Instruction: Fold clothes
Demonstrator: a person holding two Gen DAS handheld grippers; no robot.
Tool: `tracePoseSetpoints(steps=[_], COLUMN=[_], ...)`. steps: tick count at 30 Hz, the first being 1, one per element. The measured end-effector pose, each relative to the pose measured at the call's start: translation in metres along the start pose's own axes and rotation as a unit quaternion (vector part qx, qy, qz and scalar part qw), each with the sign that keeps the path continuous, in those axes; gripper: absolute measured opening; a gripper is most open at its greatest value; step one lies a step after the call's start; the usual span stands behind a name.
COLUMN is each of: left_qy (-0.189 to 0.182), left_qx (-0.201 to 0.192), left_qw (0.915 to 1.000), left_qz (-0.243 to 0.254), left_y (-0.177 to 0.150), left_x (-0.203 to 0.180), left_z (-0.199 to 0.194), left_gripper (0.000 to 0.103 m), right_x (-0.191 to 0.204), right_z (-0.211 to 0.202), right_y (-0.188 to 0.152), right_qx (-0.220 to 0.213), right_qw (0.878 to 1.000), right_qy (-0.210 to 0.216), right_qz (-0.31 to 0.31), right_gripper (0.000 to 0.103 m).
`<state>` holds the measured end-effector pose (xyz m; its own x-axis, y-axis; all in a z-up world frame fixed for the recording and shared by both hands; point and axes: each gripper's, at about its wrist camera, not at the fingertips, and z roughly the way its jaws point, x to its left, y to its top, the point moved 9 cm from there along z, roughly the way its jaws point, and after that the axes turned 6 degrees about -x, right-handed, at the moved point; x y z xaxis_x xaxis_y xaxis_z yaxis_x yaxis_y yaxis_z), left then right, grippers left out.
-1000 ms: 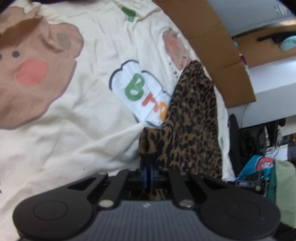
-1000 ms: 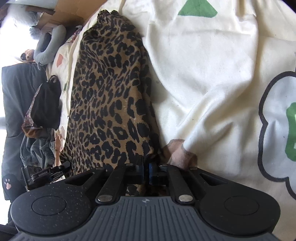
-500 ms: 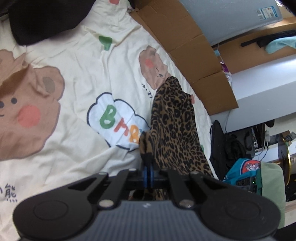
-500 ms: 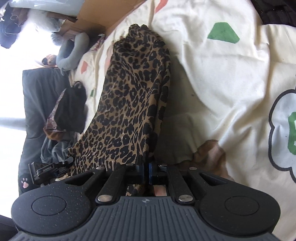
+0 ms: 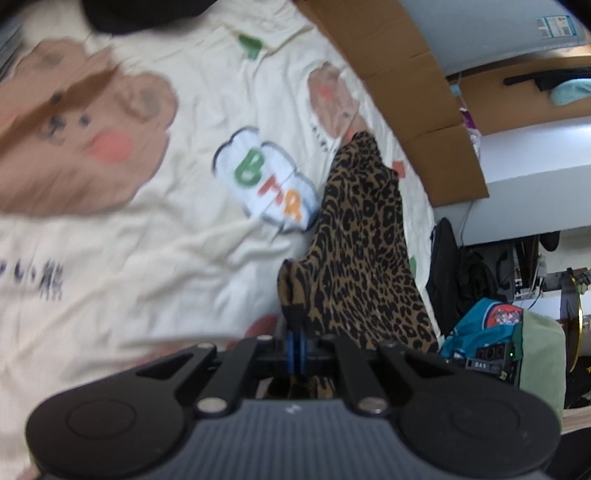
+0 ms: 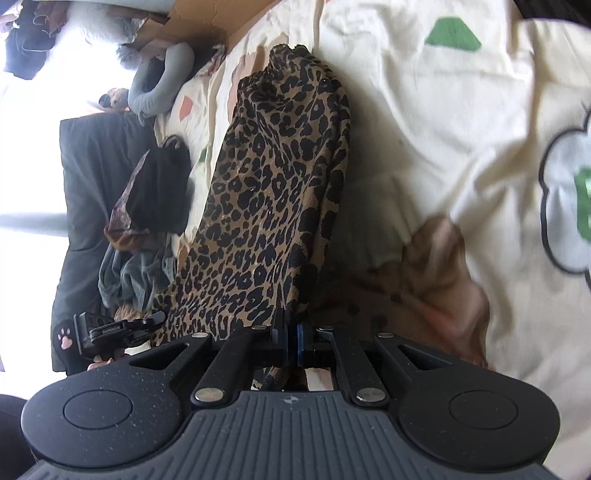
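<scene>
Leopard-print fabric, one brown-and-black garment, hangs stretched between the two grippers above the cream bedsheet printed with brown cartoon bears, with its far end resting on the sheet near the flattened brown cardboard along the far edge of the bed. Compared with half a second ago, the left wrist view sits nearer the sheet, so the bear faces and the white cloud patch with coloured letters look larger, and the sheet now shows motion blur; in the right wrist view the garment reads broader and closer. The left gripper has its jaws pressed together on a bunched near corner of the garment, and the right gripper has its jaws closed on another near edge of it. Counted: one garment, two grippers, one green triangle print in the right view. Right of the bed in the left view lies a teal bag.
</scene>
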<state>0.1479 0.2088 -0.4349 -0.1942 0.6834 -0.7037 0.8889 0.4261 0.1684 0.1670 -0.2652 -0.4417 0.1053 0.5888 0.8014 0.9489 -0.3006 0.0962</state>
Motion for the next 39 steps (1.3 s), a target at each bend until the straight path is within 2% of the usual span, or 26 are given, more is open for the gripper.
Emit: tracePoseSetpoints(steps=[6,11,21,29,39], left_qy=[0.013,0.020,-0.011,-0.040,-0.030], left_qx=[0.019,0.027,-0.031,-0.086,-0.123], left_qw=[0.9994,0.9986,0.9985,0.9945,0.9914], left_qz=[-0.025,-0.042,-0.045,-0.043,-0.031], left_y=[-0.029,-0.040,-0.008,0.032,0.070], left_x=[0.014,0.025,0.011,-0.014,-0.028], left_z=[-0.006,0.004,0.004,0.004,0.023], left_gripper=[0.003,0.003,0.003,0.003,0.003], right_x=[-0.003,-0.016,-0.008,0.007,0.015], right_z=[-0.004,-0.001,0.006,-0.001,0.001], right_y=[-0.026,-0.032,-0.006,0.028,0.068], right_qx=[0.024,0.032,-0.003,-0.046,-0.091], right_qw=[1.000,0.999,1.000,0.999,0.996], right_qy=[-0.002,-0.017,0.003,0.021,0.011], right_qz=[0.010,0.021,0.019,0.015,0.006], right_gripper=[0.002,0.002,0.002,0.002,0.002])
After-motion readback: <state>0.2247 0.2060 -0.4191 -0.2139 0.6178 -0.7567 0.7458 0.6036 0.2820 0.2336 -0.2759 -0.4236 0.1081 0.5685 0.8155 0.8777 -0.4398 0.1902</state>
